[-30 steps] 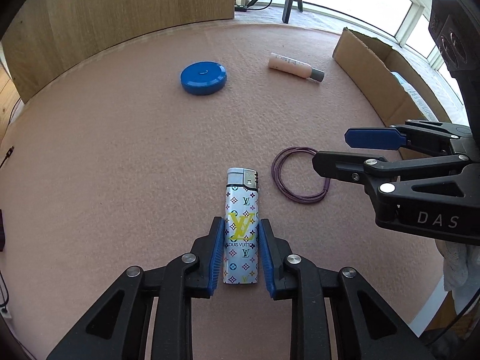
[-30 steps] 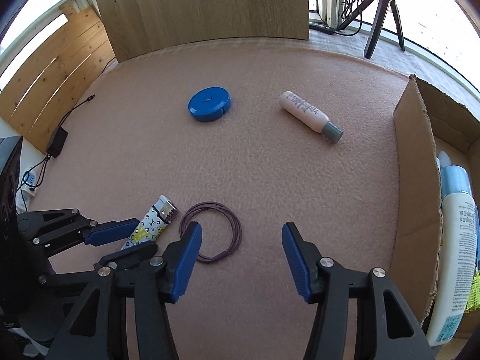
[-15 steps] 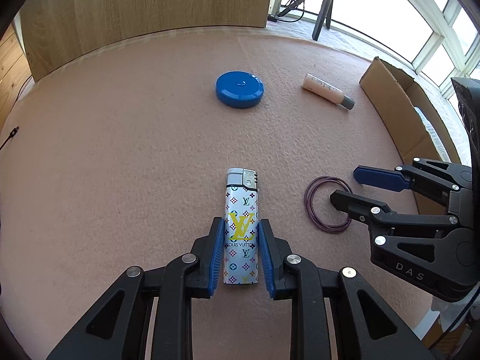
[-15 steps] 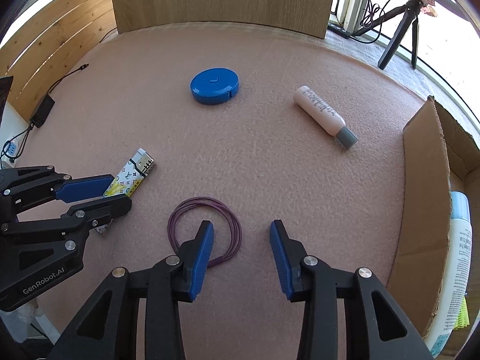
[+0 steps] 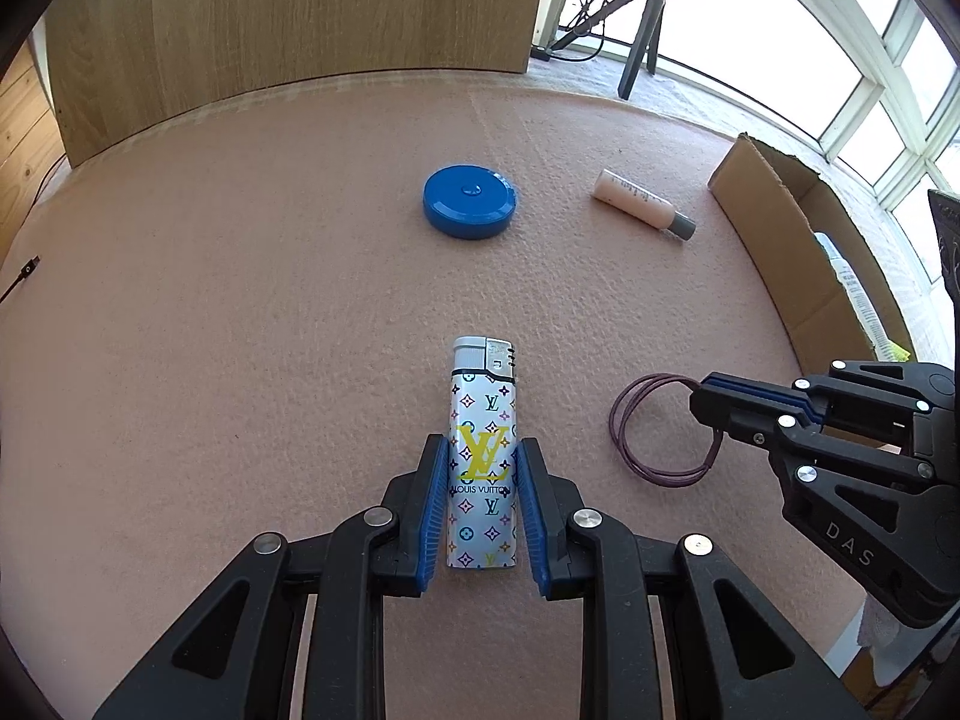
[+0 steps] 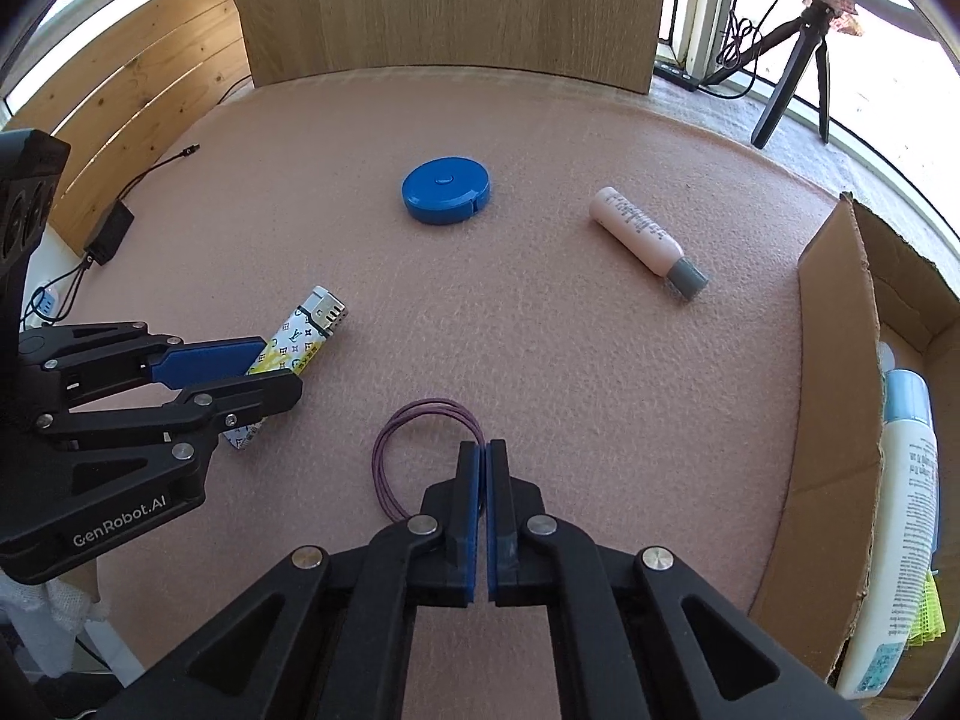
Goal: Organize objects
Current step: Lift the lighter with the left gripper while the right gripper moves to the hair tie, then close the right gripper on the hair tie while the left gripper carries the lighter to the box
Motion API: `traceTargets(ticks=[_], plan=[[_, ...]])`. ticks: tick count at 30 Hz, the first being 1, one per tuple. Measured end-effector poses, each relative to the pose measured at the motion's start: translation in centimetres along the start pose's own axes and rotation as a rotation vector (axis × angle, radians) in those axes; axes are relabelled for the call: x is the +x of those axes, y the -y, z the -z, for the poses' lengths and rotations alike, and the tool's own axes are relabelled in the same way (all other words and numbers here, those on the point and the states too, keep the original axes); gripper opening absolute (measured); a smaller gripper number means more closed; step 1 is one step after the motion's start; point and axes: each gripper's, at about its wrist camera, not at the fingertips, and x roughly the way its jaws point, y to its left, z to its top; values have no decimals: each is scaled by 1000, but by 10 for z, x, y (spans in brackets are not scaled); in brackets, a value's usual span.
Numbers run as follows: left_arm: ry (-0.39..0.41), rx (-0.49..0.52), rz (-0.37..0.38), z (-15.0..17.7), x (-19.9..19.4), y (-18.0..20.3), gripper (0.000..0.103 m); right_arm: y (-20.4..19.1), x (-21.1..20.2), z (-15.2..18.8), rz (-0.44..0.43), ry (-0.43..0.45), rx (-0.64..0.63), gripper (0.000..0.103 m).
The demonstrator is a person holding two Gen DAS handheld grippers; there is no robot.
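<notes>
On the pink felt mat (image 5: pixel 240 360), the left gripper (image 5: pixel 483 456) clamps a patterned lighter (image 5: pixel 483 450) by its lower body, blue pads pressed against both long sides, the metal cap pointing away from the camera. Just to its right, the right gripper (image 6: pixel 482 456) has just been closing, and its jaws now sit pressed together on the right edge of a purple hair tie (image 6: pixel 408 438), with most of the loop spilling out to the left of the fingers. Whether the tie lies on the mat or hangs clear of it I cannot tell. Further back, a blue round tape measure (image 6: pixel 447 189) lies flat near the middle of the mat, and a small pink bottle (image 6: pixel 645 240) with a grey cap lies on its side to the right of it. At the right edge of the mat stands an open cardboard box (image 6: pixel 834 420), with a white bottle (image 6: pixel 900 540) lying inside.
</notes>
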Motion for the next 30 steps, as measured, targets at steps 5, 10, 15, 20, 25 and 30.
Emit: traceTargets(ticks=[5,10,15,20,25,30], plan=[[19,15,9,-4,-12,7,25,13,-25,0,-12,66,58,2],[53,43,28,-15,-29,20,25,26,-61,0,-10,139,91,2],[88,90,61,-34,-40,47,25,48,-93,6,19,204,128,2],[109,143,110,-53,-42,84,25,80,-119,17,72,247,182,2],[119,206,145,-74,-37,129,25,118,-135,31,127,269,251,2],[119,264,175,-92,-27,176,25,150,-143,46,163,280,312,2]])
